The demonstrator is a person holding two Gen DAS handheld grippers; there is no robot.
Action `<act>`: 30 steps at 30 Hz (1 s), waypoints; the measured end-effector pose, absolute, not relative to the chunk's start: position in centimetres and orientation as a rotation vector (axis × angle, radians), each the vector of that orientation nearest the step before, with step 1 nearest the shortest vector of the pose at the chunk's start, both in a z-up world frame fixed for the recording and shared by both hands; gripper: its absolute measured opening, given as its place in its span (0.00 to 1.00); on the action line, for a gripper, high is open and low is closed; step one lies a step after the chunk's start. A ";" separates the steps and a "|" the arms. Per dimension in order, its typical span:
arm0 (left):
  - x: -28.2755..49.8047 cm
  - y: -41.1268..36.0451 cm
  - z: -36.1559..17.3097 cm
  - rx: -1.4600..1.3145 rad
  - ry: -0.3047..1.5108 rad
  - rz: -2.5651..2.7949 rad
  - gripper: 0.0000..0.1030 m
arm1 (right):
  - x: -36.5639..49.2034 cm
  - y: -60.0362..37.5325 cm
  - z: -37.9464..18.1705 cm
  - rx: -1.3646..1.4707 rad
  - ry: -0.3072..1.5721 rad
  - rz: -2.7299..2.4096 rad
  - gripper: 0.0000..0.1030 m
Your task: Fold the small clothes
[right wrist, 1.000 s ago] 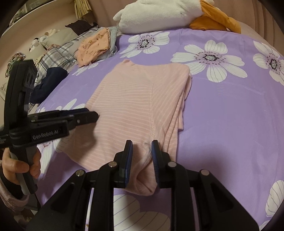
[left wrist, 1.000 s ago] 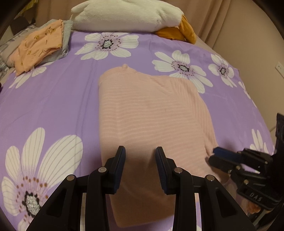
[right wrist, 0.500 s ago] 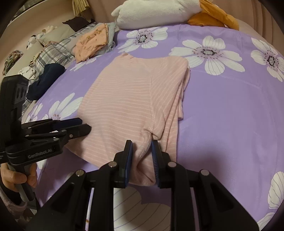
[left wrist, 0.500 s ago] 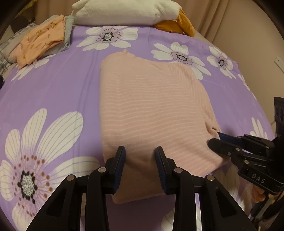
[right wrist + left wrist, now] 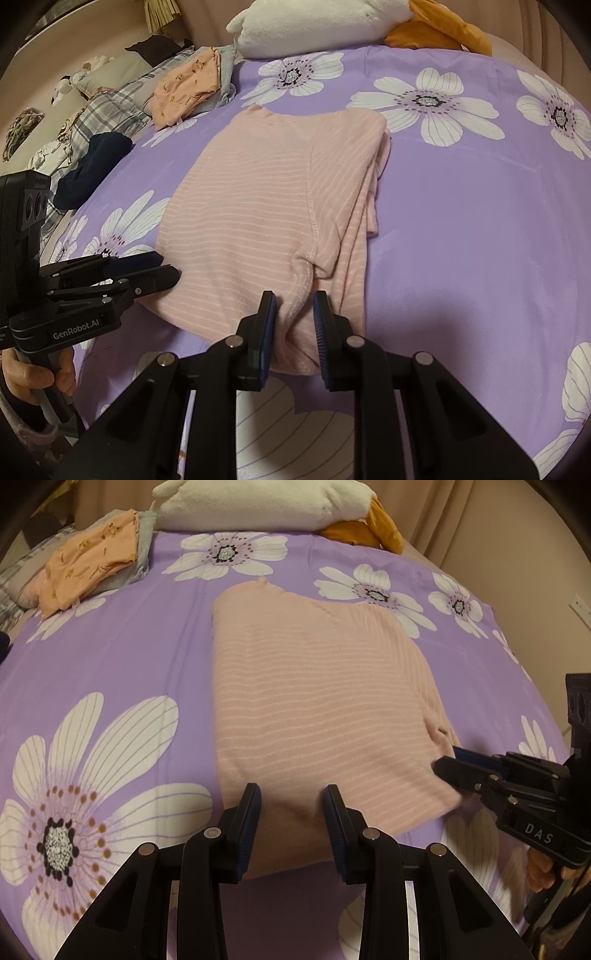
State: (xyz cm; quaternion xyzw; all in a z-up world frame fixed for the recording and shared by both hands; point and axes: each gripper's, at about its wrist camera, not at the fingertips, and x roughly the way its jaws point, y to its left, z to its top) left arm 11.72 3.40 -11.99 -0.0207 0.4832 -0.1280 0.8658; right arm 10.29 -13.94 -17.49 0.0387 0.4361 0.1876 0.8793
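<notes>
pink garment [image 5: 258,206] near hem at both grippers | bedspread [image 5: 461,240] right side bare

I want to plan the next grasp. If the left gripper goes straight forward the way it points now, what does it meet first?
Probably the near hem of the pink striped garment, which already lies between the left gripper fingertips, with the purple flowered bedsheet right under it. Depth is unclear.

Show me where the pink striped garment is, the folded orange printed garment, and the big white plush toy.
pink striped garment [image 5: 314,701], left wrist view, middle of its top layer
orange printed garment [image 5: 88,563], left wrist view, centre of its folded face
white plush toy [image 5: 317,26], right wrist view, its body
</notes>
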 end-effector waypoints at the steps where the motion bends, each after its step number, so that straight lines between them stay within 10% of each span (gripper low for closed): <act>1: 11.6 3.5 -12.0 -0.042 1.012 -0.268 0.33 | 10.2 -14.0 -17.5 0.080 0.909 0.392 0.20; 30: 9.8 5.1 -12.2 -0.075 1.035 -0.217 0.35 | 9.5 -14.7 -17.6 0.107 0.917 0.389 0.20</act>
